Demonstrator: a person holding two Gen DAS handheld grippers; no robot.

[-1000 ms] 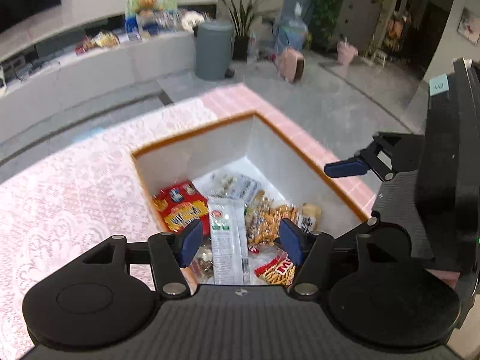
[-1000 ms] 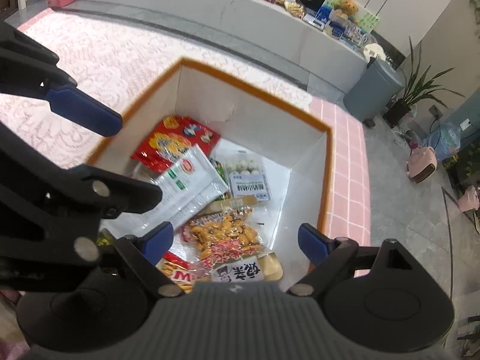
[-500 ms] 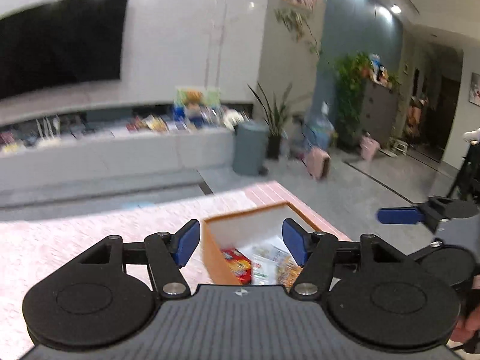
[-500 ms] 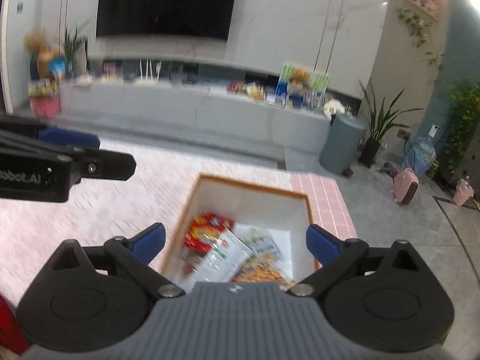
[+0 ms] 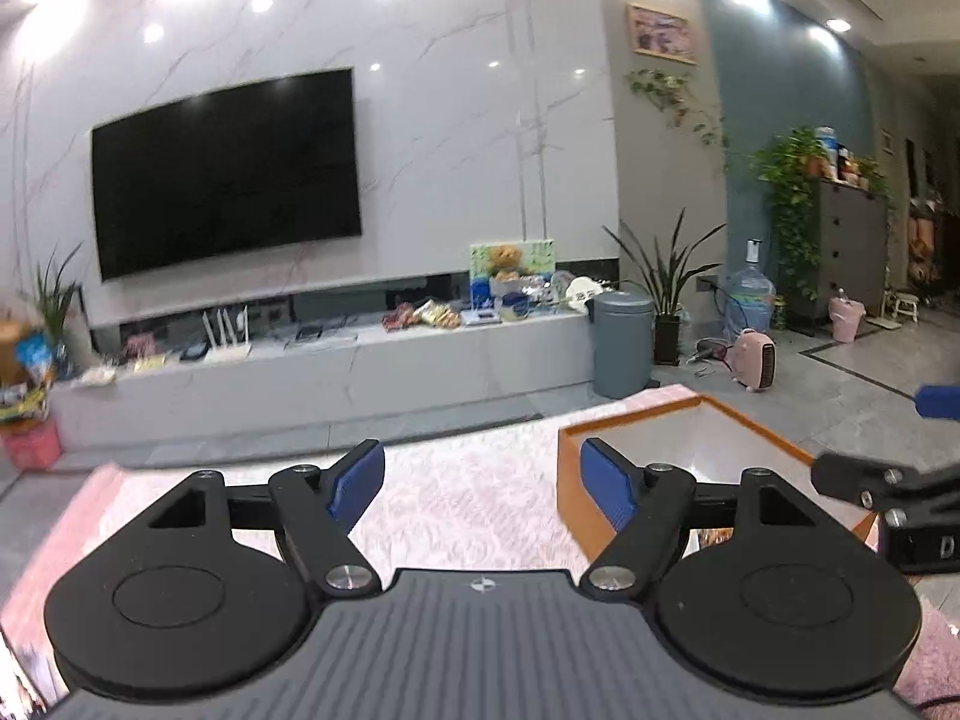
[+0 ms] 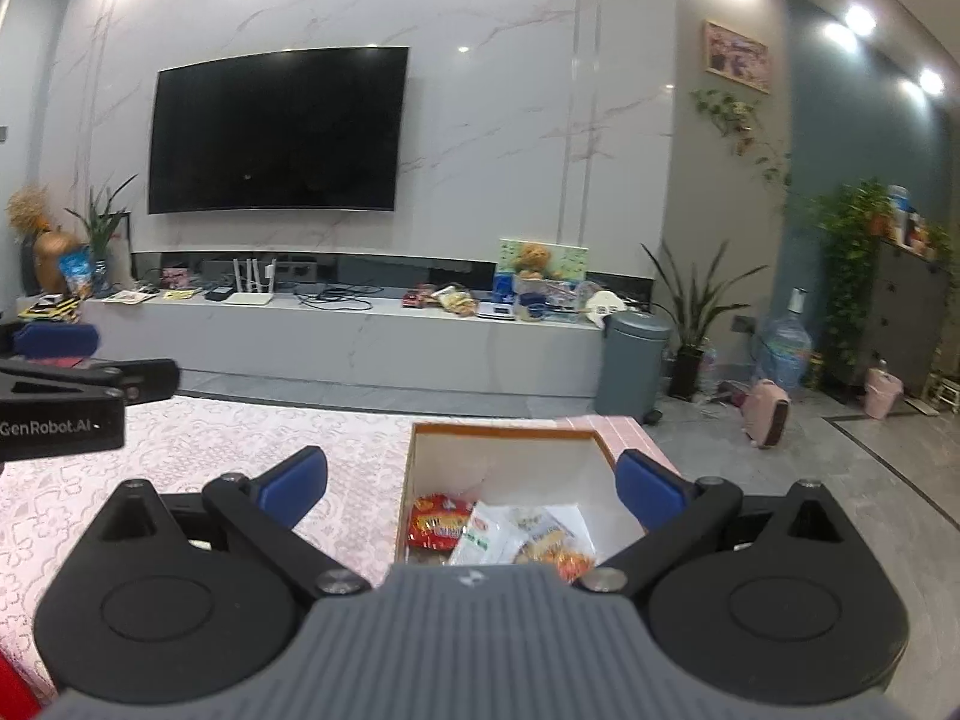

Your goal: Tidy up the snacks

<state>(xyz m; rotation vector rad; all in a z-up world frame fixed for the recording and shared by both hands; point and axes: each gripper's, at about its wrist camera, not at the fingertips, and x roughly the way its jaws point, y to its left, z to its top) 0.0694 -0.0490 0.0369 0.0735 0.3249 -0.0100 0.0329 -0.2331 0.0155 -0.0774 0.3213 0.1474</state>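
Observation:
An orange-rimmed box with white inner walls (image 6: 510, 456) sits on a table with a pink lace cloth (image 6: 228, 450). It holds snack packs: a red pack (image 6: 435, 525), a white-green pack (image 6: 489, 537) and an orange pack (image 6: 555, 549). My right gripper (image 6: 471, 480) is open and empty, held above the near side of the box. My left gripper (image 5: 483, 480) is open and empty over the cloth, left of the box (image 5: 690, 438). Each gripper shows at the edge of the other's view.
A long grey TV bench (image 6: 372, 342) with clutter stands beyond the table under a wall TV (image 6: 276, 129). A grey bin (image 6: 630, 363), potted plant (image 6: 690, 312), water bottle (image 6: 783, 348) and pink heater (image 6: 768, 414) stand on the floor at right.
Both grippers have lifted and tilted up from looking down into the box to looking level across the room. Both stay open and empty. The snacks lie in the box as before.

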